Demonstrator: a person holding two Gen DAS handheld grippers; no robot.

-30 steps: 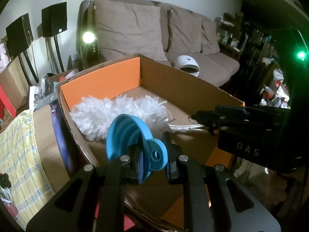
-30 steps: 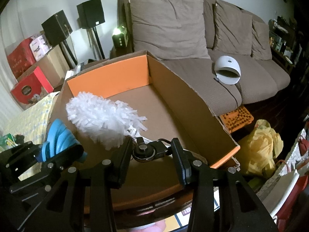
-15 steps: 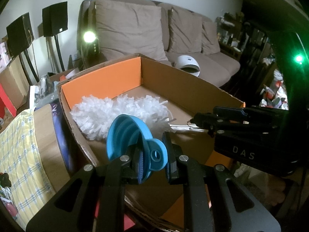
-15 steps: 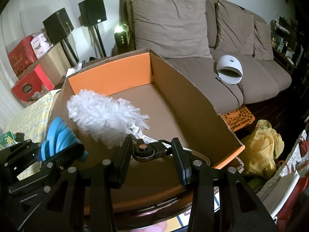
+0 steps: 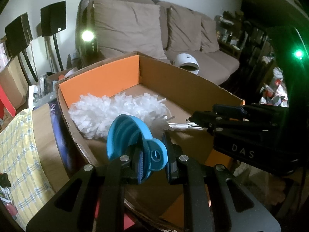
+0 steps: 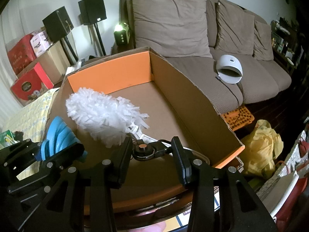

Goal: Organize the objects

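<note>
While our left tool (image 5: 152, 161) clamps the blue collapsible silicone funnel (image 5: 133, 137) above the near corner of the open cardboard box with orange flaps (image 5: 193, 90), our right tool (image 6: 152, 154) grips the black end of the white fluffy duster's handle (image 6: 143, 148). The duster's head (image 6: 100, 116) already lies inside the box. We judge that releasing both remains.

A white fluffy duster (image 6: 100, 116) lies inside the cardboard box (image 6: 193, 104); a blue funnel (image 5: 131, 135) hangs above its edge.
</note>
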